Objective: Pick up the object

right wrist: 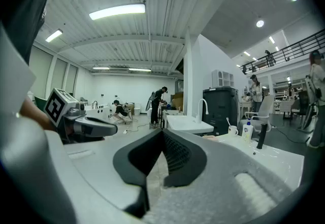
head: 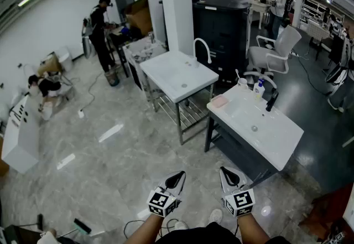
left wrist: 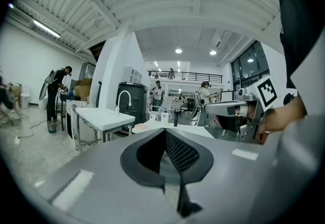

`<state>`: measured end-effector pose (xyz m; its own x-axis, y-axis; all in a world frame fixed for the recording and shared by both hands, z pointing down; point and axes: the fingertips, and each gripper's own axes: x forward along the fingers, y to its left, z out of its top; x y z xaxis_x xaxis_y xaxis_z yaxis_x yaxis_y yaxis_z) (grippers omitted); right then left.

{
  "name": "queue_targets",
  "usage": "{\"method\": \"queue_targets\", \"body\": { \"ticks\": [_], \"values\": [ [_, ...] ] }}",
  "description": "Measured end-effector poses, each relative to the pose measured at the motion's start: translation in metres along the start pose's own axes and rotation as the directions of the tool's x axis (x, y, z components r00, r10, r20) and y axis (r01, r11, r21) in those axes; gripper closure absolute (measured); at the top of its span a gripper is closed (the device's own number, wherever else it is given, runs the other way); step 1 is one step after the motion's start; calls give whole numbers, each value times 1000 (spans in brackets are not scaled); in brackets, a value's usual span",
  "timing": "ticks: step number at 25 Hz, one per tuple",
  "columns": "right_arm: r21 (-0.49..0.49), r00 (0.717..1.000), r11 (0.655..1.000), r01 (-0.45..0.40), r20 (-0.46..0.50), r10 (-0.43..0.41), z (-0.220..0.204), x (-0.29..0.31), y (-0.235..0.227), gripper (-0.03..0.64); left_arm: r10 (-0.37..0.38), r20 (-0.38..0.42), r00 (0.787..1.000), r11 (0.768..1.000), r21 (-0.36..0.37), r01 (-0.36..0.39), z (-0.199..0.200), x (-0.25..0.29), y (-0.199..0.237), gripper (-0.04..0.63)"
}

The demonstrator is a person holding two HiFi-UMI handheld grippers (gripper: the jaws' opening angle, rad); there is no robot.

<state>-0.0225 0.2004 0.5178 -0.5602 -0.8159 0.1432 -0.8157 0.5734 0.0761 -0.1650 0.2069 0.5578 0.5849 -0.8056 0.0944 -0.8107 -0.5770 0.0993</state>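
**2 grippers closed and empty, short of the counter**

Left gripper (head: 176, 178) and right gripper (head: 228, 174): jaws together, nothing between them, held over the floor (head: 110, 165). Object not identifiable. Pink block (head: 219, 101), cup (head: 243, 82) and bottle (head: 259, 91) sit on the white sink counter (head: 276, 138), well apart from both.

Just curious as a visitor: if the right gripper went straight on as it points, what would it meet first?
Probably the near white washbasin, about its left corner: the shut right gripper aims that way across the floor. Depth is unclear; it might slip past toward the farther washbasin.
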Motion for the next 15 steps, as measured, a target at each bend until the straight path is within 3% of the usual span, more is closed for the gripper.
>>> {"method": "queue_targets", "body": {
  "ticks": [10,15],
  "values": [
    [-20,1000,1000,20,-2,-20,6,-3,7,615,19,5,1000,1000,3,-19,1,-12,6,578],
    [34,999,999,17,31,-18,11,-3,8,615,17,6,1000,1000,-4,-17,-1,-11,9,578]
  ]
}}
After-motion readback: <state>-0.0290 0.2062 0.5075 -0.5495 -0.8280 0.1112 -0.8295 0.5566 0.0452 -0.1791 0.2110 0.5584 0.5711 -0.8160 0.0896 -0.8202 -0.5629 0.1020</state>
